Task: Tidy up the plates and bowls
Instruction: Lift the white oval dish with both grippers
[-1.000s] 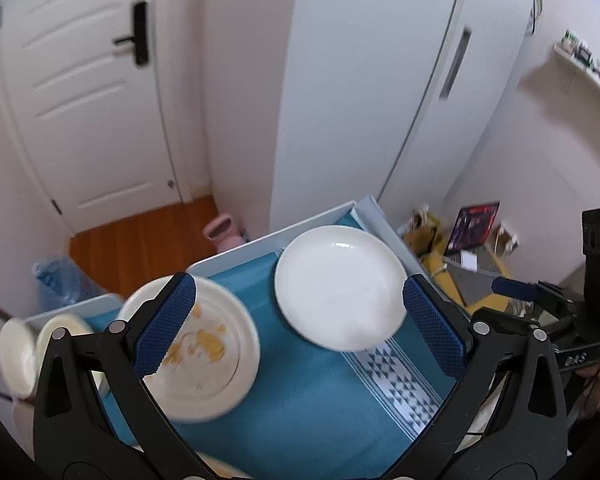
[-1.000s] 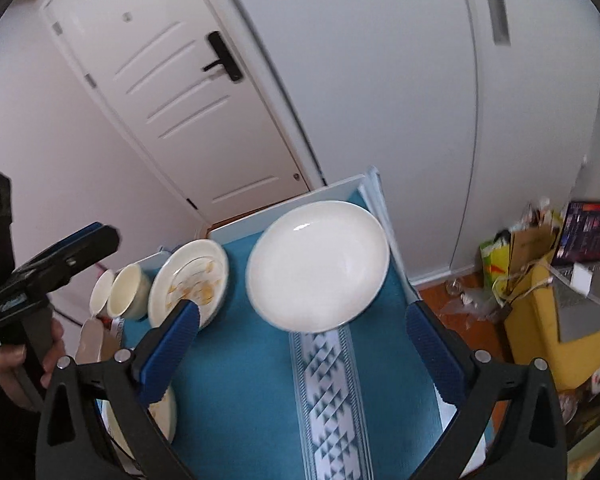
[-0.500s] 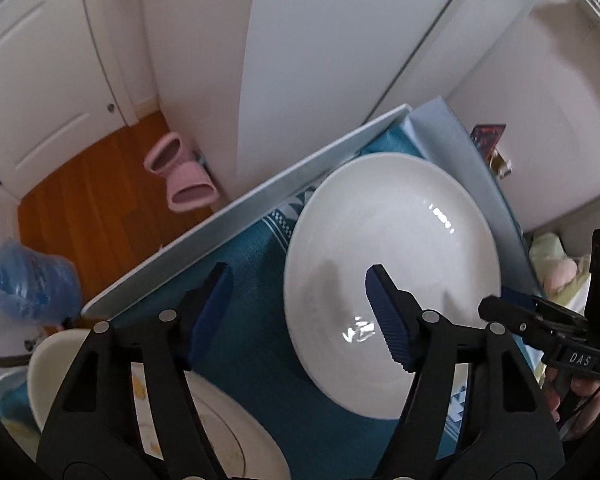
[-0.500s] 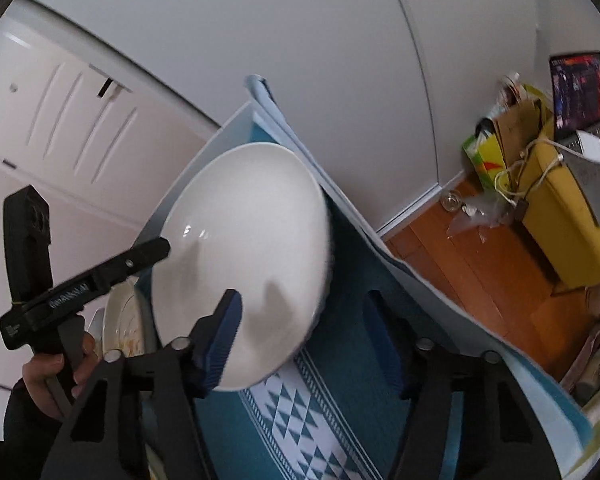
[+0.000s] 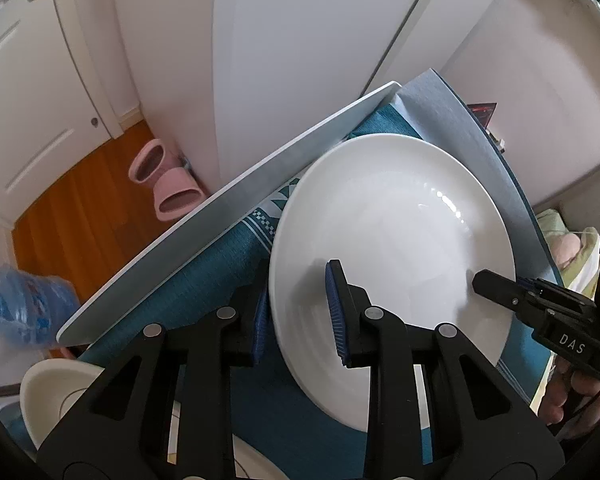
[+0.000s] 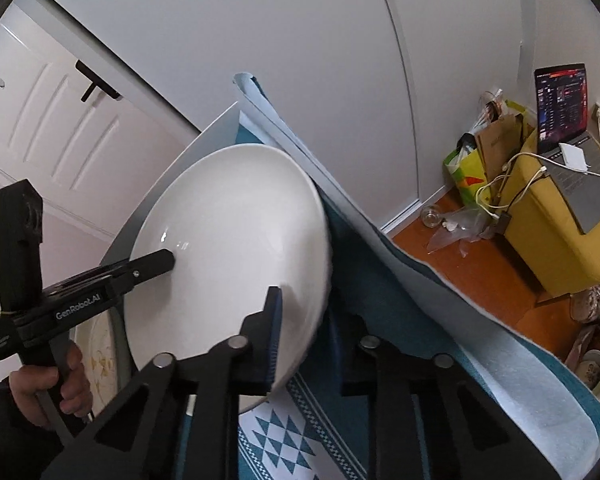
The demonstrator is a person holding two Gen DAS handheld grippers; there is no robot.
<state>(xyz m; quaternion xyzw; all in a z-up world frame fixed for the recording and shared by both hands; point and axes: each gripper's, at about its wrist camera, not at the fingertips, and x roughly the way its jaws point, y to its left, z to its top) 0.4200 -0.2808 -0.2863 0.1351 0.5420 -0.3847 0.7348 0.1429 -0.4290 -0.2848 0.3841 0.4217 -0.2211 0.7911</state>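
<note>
A large white plate (image 5: 392,232) lies on the teal tablecloth (image 5: 204,280) near the table's far corner. My left gripper (image 5: 298,316) straddles its near-left rim, one blue pad on the upper face and one finger under the edge, and its jaws are closing on it. In the right wrist view the same white plate (image 6: 228,232) has my right gripper (image 6: 314,340) closing on its near-right rim in the same way. Each gripper shows in the other's view: the right gripper (image 5: 500,288) and the left gripper (image 6: 152,264), tips on the plate.
A cream bowl (image 5: 56,392) and a dirty plate (image 6: 100,348) with yellow residue sit to the left. The table edge (image 5: 228,208) runs just beyond the white plate. Pink slippers (image 5: 168,184), a blue bag (image 5: 24,304) and a laptop (image 6: 568,120) are off the table.
Both grippers dropped down to the white plate and tipped steeper. Their jaws went from wide open to closed over opposite sides of its rim.
</note>
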